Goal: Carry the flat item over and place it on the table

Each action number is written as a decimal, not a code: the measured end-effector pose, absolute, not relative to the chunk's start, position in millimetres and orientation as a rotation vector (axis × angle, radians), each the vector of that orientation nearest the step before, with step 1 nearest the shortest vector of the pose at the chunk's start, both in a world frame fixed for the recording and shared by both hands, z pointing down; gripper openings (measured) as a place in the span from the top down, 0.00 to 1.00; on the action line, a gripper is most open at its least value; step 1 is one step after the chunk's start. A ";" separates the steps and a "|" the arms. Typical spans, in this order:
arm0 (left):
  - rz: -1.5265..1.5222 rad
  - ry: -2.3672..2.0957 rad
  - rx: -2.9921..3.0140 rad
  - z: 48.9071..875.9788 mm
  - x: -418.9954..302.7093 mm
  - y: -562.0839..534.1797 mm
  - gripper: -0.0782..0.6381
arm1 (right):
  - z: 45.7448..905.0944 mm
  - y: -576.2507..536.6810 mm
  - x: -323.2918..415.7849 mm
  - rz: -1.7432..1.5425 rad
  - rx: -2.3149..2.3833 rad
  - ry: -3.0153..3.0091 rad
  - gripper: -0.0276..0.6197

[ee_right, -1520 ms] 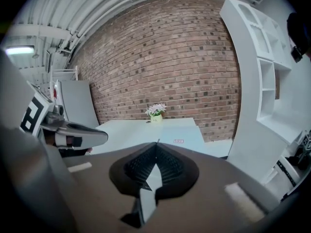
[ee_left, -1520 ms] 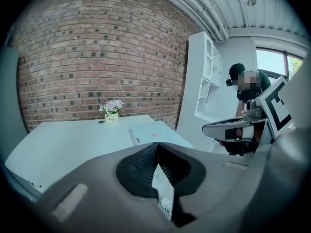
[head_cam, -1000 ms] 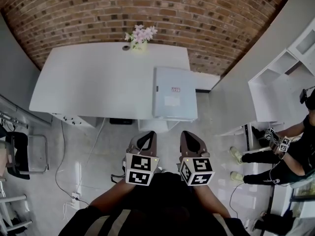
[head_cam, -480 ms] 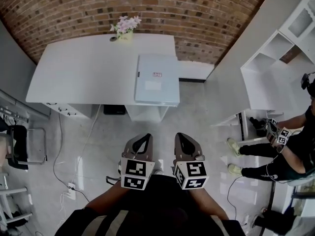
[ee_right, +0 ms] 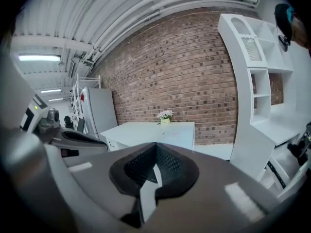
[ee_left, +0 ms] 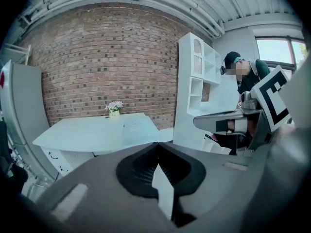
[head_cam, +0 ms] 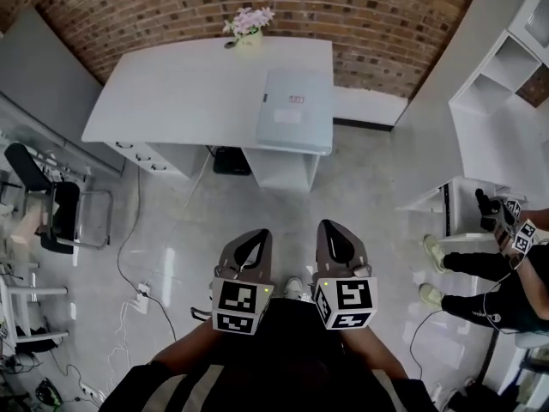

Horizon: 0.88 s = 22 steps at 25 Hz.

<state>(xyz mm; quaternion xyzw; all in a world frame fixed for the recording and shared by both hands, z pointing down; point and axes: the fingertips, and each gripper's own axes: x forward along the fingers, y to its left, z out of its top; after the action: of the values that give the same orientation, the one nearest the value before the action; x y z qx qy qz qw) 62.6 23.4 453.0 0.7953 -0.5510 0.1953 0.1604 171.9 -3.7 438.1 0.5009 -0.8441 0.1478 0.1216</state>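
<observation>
The flat grey panel (head_cam: 296, 110) lies on the right end of the white table (head_cam: 189, 84), one edge reaching the table's near rim. I stand a few steps back from it on the floor. My left gripper (head_cam: 250, 239) and right gripper (head_cam: 333, 230) are held side by side close to my body, both shut with nothing between the jaws. In the left gripper view the shut jaws (ee_left: 156, 145) point toward the table (ee_left: 87, 132), where the panel (ee_left: 138, 129) shows. The right gripper (ee_right: 155, 145) also faces the table (ee_right: 146, 130).
A vase of pink flowers (head_cam: 249, 24) stands at the table's far edge by the brick wall. A dark chair (head_cam: 51, 221) and cables (head_cam: 137, 299) are at the left. White shelving (head_cam: 506, 84) and another person (head_cam: 506, 273) are at the right.
The table with the panel has drifted farther from me and shifted in the head view. Both grippers stay shut and together in front of my body.
</observation>
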 end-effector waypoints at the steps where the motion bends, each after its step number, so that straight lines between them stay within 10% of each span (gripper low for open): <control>1: 0.551 -1.594 2.262 450.5 58.1 28.2 0.89 | 436.5 1.3 170.1 0.433 1.457 -2.473 0.95; 22: 0.427 -1.759 2.240 420.6 -12.1 75.4 0.89 | 418.8 67.0 92.0 0.300 1.337 -2.520 0.95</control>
<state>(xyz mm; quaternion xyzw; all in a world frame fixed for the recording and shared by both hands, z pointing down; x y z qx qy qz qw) -12.1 75.4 420.6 0.7712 -0.6055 0.1470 0.1303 92.0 67.0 418.8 0.4617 -0.8704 0.1036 0.1360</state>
